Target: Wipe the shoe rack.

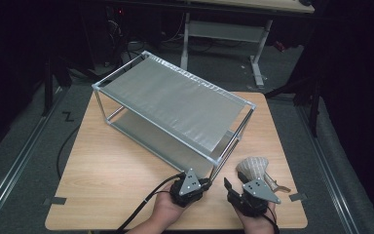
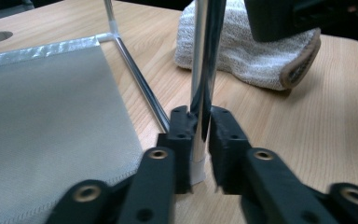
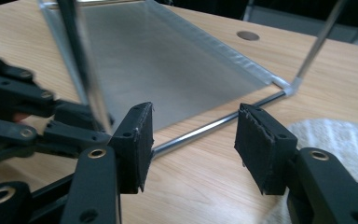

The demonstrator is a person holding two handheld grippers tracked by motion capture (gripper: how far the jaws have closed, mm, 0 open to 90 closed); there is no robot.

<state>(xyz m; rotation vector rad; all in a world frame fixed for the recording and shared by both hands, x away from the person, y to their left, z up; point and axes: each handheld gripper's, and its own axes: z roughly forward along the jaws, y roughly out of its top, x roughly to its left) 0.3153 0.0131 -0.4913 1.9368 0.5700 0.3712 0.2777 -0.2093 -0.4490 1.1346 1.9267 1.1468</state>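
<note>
- Nearest the lens in the left gripper view, the left tool (image 2: pixel 200 135) stands with its two pads either side of the shiny corner post (image 2: pixel 204 60) of the rack (image 1: pixel 175 100). The pads look right against the tube, though a sliver of gap may remain on one side; I read it as clamped on the post, low down near its white foot.
- The rack, a metal frame with two grey fabric shelves, stands on the table (image 1: pixel 112 165), turned at an angle, its near right corner just in front of both hands.
- The right tool (image 3: pixel 193 140) stands apart with nothing between its pads; through the gap lie the rack's bottom rail (image 3: pixel 223 122) and bare wood.
- To do this step well, I would keep the left grip square on the post and low, so the light frame does not tip. The right tool should close on the bottom rail or another post before any push or lift, and both hands should then move together.
- The left gripper view shows the knitted grey cloth (image 2: pixel 251 56) lying just behind the post. In the high view it looks like a pale bundle (image 1: pixel 253 168) beside the right hand.
- The high view alone gives the rack's full shape and its skewed stance.
</note>
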